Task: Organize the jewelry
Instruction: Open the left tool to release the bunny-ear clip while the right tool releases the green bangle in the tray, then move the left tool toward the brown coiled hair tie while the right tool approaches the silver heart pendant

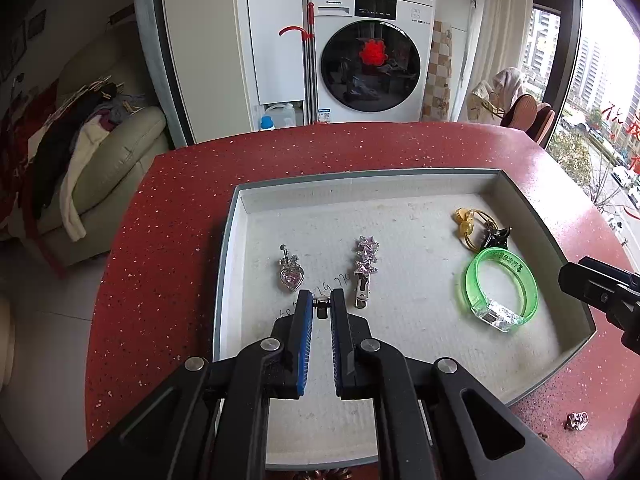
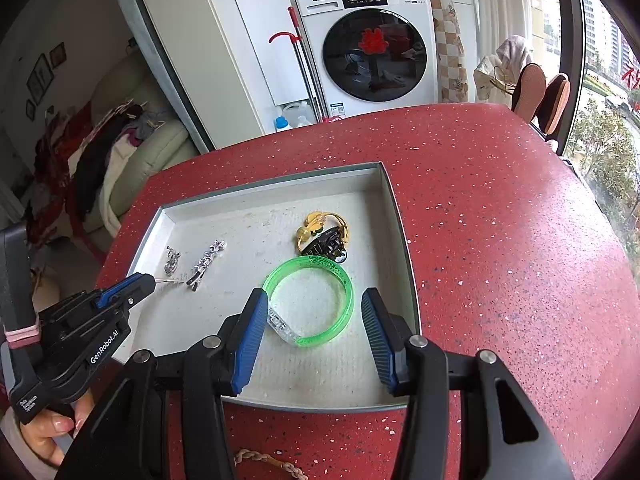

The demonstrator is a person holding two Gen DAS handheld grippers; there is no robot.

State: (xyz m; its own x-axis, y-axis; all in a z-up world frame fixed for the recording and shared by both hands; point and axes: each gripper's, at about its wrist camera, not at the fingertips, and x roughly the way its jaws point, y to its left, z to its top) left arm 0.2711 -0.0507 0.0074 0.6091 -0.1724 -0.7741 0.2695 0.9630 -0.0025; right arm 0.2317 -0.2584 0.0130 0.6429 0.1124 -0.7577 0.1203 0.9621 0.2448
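Over the tray [image 1: 232, 240], L wrist view: left gripper [image 1: 321, 304], jaws clamped on small silver clip [image 1: 322, 307], beside star hairpin [image 1: 365, 270] & heart pin [image 1: 291, 274].
R wrist view: right gripper [image 2: 314, 306], jaws apart, straddling green bracelet [image 2: 312, 304] in tray on red tabletop [image 2: 500, 240]; no contact seen.

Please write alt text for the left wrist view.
The left hand-held gripper pinches a small silver clip over a white tray holding two sparkly hair clips and a green bangle, on a red table.
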